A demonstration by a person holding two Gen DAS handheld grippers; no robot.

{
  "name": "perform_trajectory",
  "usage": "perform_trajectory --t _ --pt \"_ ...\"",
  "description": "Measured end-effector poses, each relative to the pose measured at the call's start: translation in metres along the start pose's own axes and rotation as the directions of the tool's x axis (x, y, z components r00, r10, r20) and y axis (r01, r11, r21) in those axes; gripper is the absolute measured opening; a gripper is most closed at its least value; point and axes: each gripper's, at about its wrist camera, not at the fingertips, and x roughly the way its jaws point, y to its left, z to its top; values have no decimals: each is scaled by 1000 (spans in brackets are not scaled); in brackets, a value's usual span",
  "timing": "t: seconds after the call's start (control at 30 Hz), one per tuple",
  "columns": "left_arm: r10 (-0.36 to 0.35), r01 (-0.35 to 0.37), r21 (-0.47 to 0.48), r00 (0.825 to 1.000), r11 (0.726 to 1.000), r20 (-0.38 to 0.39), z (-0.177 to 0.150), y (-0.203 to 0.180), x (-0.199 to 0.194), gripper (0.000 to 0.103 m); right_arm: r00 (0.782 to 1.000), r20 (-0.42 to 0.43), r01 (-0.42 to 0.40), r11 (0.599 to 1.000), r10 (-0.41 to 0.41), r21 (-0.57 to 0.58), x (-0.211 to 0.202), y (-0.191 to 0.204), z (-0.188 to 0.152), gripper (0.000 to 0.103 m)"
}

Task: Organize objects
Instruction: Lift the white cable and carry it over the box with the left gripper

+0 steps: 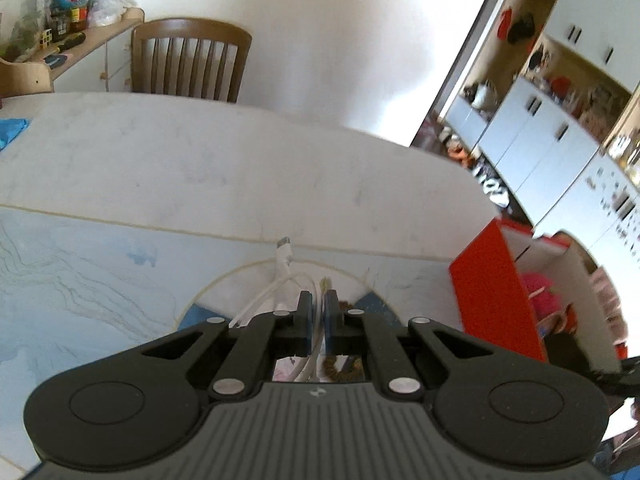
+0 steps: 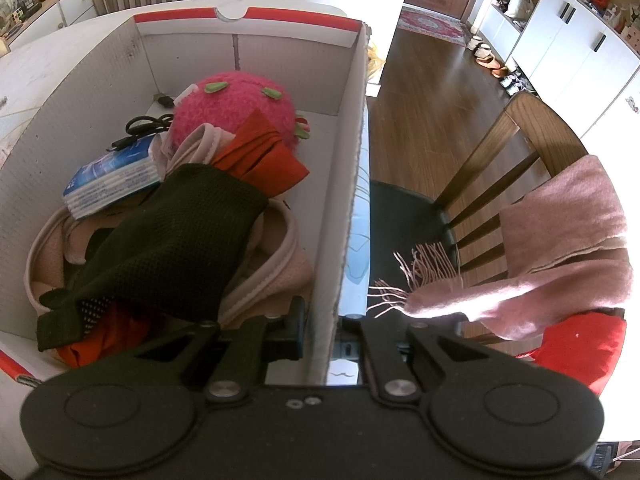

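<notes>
Light: bright daylight in both views; the wall point(image 1: 320, 40) behind the table point(image 1: 200, 168) is washed out to near white.
Glare: the floor point(image 2: 432, 80) carries a pale sheen, and the top centre of the right wrist view is blown out.
Shadows: soft, lying inside the box point(image 2: 352, 152) along its left wall.
Blur: the cupboards point(image 1: 560, 132) and the clutter at the right edge of the left wrist view are smeared; the cable point(image 1: 285, 256) is fairly sharp.
Focus: the scarf point(image 2: 560, 240) fringe is crisp, the pink toy point(image 2: 236, 108) slightly soft.
Distortion: strong fisheye bending; the table edge and the door frame point(image 1: 456, 80) curve, and the corners go dark.
</notes>
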Motion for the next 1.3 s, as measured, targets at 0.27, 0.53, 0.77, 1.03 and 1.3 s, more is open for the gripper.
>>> perform_trajectory --t 0.27,0.53,0.77,1.03,1.3 --pt "-107 103 80 993 991 52 14 -42 -30 4 1000 1 1 1000 -1 -3 0 1 1 7" --pt "-260 253 230 965 940 4 17 -118 -27 4 1000 4 -5 1000 5 -4 -2 1 2 5" --pt "-351 353 355 934 866 -72 9 -187 -10 4 1000 7 -8 1000 8 -5 -2 1 3 5" --pt "-371 385 462 920 799 -126 -6 -246 14 4 1000 7 -15 1000 15 -2 -2 1 3 5" --pt "-325 339 560 937 756 -128 -20 -275 37 4 1000 10 -22 1000 22 -2 -2 1 2 5"
